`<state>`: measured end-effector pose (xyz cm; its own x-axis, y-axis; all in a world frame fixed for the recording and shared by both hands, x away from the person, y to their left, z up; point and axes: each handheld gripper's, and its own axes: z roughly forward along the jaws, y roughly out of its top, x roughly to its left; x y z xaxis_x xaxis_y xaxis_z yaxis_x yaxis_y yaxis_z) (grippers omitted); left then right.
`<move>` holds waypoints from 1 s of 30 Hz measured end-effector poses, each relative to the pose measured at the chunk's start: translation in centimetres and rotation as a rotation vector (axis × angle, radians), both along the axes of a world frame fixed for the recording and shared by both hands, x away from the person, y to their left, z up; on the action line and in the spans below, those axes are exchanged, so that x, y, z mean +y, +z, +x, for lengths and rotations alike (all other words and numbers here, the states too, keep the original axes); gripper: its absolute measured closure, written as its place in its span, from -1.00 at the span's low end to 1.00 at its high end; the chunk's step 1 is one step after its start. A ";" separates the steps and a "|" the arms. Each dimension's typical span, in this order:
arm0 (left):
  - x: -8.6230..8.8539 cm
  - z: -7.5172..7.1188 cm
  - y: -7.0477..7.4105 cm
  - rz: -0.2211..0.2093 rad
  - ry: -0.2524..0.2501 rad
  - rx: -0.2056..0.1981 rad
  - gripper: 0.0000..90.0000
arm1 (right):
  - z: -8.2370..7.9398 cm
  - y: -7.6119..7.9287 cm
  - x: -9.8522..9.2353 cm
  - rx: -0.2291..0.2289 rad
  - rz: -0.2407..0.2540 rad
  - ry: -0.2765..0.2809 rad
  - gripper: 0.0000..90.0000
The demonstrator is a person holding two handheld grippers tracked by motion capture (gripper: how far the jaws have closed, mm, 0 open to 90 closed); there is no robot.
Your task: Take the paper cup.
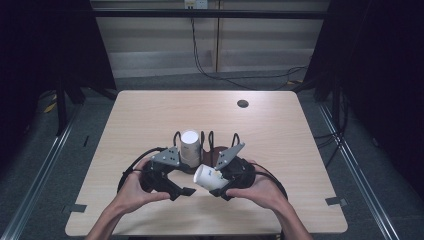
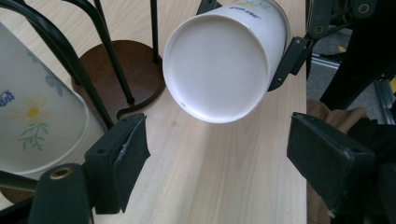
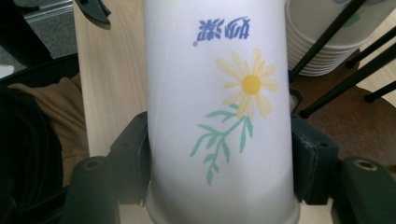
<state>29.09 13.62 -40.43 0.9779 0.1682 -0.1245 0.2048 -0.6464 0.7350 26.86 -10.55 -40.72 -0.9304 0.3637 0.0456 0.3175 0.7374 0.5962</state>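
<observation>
While the right gripper [image 1: 223, 186] has its jaws clenched on a white paper cup [image 1: 209, 177], the left gripper [image 1: 184, 192] faces that cup with its jaws released and nothing between them. In the high view the held cup lies tilted on its side above the near middle of the light wooden counter [image 1: 280, 130], its closed bottom turned toward the left gripper and its body running back into the right gripper's jaws. The right gripper view looks along the cup's wall [image 3: 219, 116]: a yellow daisy on a green stem and blue printed characters show on it, and a black pad presses against each side near the cup's wide rim. In the left gripper view the cup's round white bottom [image 2: 217, 70] hangs ahead of the two spread pads, apart from both.

Just behind the grippers stands a black wire cup rack [image 1: 207, 140] on a dark round wooden base [image 2: 121, 79]. A stack of the same flowered paper cups [image 1: 190, 146] sits upside down within the rack's left loops, close beside the left gripper's grey plate. The person's left hand [image 1: 134, 192] and right hand [image 1: 260, 192] come in from the near edge, each wrapped round its gripper. A dark round hole [image 1: 243, 103] sits in the counter toward the far right.
</observation>
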 end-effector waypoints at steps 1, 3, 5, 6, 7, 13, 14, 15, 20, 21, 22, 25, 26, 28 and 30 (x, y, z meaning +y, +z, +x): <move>0.0 0.0 0.0 0.004 0.000 0.005 -0.54 | 0.0 0.1 0.1 0.003 0.001 0.008 -0.25; 0.1 -0.1 0.0 -0.001 0.012 0.006 -0.53 | 0.1 0.3 0.2 0.012 -0.016 0.012 -0.25; 0.2 -0.1 0.2 -0.002 0.017 -0.013 -0.53 | 0.2 0.4 0.3 0.022 -0.029 0.014 -0.25; 0.3 -0.3 0.2 -0.015 0.033 -0.025 -0.53 | 0.2 0.5 0.4 0.029 -0.039 0.017 -0.25; 0.4 -0.3 0.2 -0.012 0.032 -0.042 -0.53 | 0.3 0.5 0.5 0.028 -0.044 0.021 -0.26; 0.4 -0.2 -0.2 -0.008 0.043 -0.025 -0.53 | 0.8 0.2 1.3 0.051 -0.090 0.043 -0.26; 0.3 -0.1 -0.3 -0.005 0.045 -0.014 -0.56 | 0.9 0.1 1.4 0.047 -0.096 0.046 -0.26; 0.3 0.0 -0.4 0.008 0.029 -0.005 -0.56 | 0.9 0.0 1.5 0.054 -0.104 0.047 -0.26; 0.0 0.2 -0.7 0.019 0.009 0.027 -0.53 | 1.0 -0.2 1.6 0.056 -0.117 0.062 -0.26; -0.1 0.2 -0.8 0.019 0.004 0.033 -0.53 | 1.0 -0.2 1.5 0.060 -0.122 0.063 -0.27; -0.2 0.2 -0.9 0.021 -0.003 0.034 -0.53 | 1.1 -0.3 1.5 0.069 -0.125 0.059 -0.26; -0.6 0.1 -1.1 0.034 -0.024 0.034 -0.51 | 1.0 -0.4 1.7 0.072 -0.146 0.071 -0.26; -0.6 0.0 -1.2 0.041 -0.027 0.033 -0.49 | 0.9 -0.5 1.8 0.073 -0.152 0.082 -0.26; -0.7 0.0 -1.3 0.055 -0.043 0.029 -0.47 | 0.7 -0.5 2.0 0.078 -0.164 0.083 -0.26; -0.8 -0.1 -1.4 0.059 -0.051 0.028 -0.41 | 0.5 -0.8 2.2 0.087 -0.176 0.097 -0.26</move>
